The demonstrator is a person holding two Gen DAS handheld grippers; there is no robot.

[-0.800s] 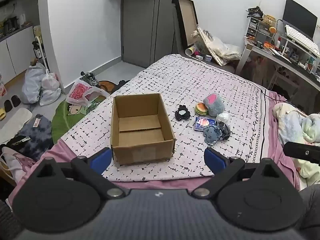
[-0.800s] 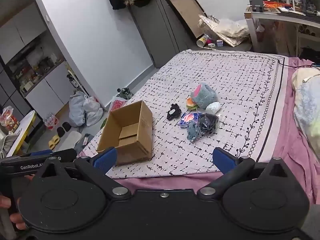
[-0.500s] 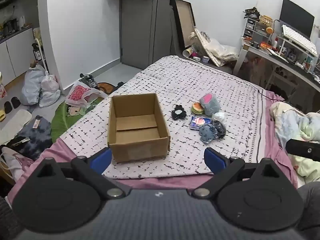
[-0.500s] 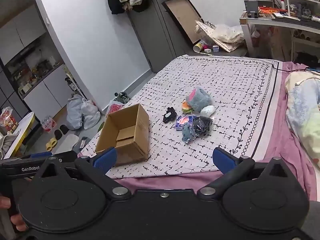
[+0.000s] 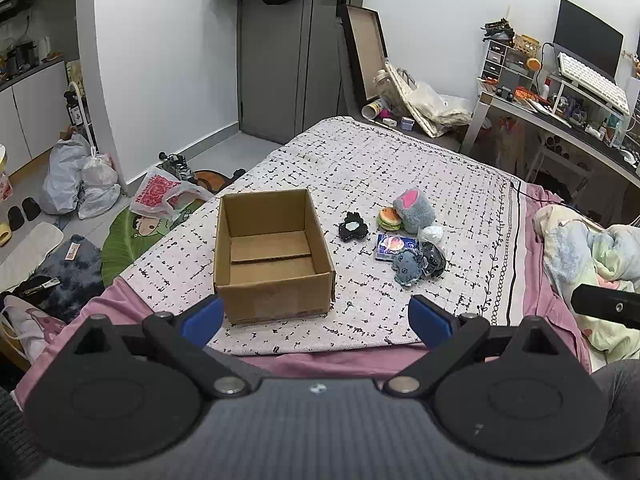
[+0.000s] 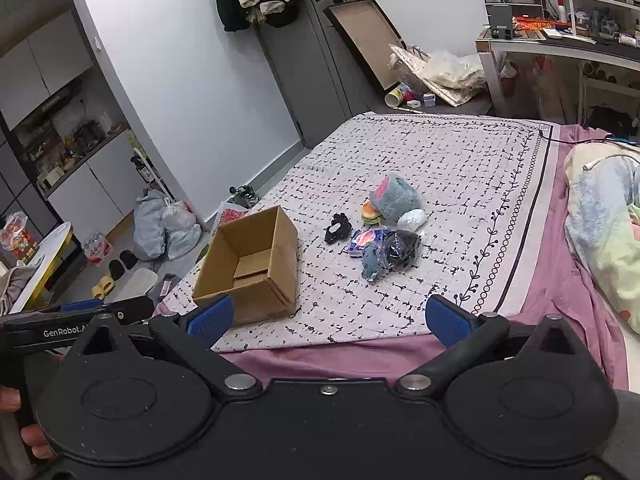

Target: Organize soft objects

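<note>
An open, empty cardboard box (image 5: 272, 252) stands on the patterned bedspread (image 5: 400, 168); it also shows in the right wrist view (image 6: 252, 264). To its right lies a cluster of soft things: a grey-and-pink plush (image 5: 414, 210), a burger toy (image 5: 389, 218), a black item (image 5: 353, 231), a blue packet (image 5: 395, 245), a blue-grey plush (image 5: 408, 266) and a dark bagged item (image 5: 434, 258). The cluster shows in the right wrist view around the grey plush (image 6: 394, 198). My left gripper (image 5: 316, 316) and right gripper (image 6: 326, 318) are both open and empty, held back from the bed's near edge.
A bundled blanket (image 5: 592, 264) lies at the bed's right. A desk with keyboard and monitor (image 5: 580, 80) stands at the back right. Bags (image 5: 80, 184), slippers and a green mat (image 5: 136, 236) cover the floor at the left. A grey door (image 5: 288, 60) is behind.
Both grippers have drawn back and risen a little, so the box and the soft things look smaller and farther. Both stay open. Nothing on the bed has moved.
</note>
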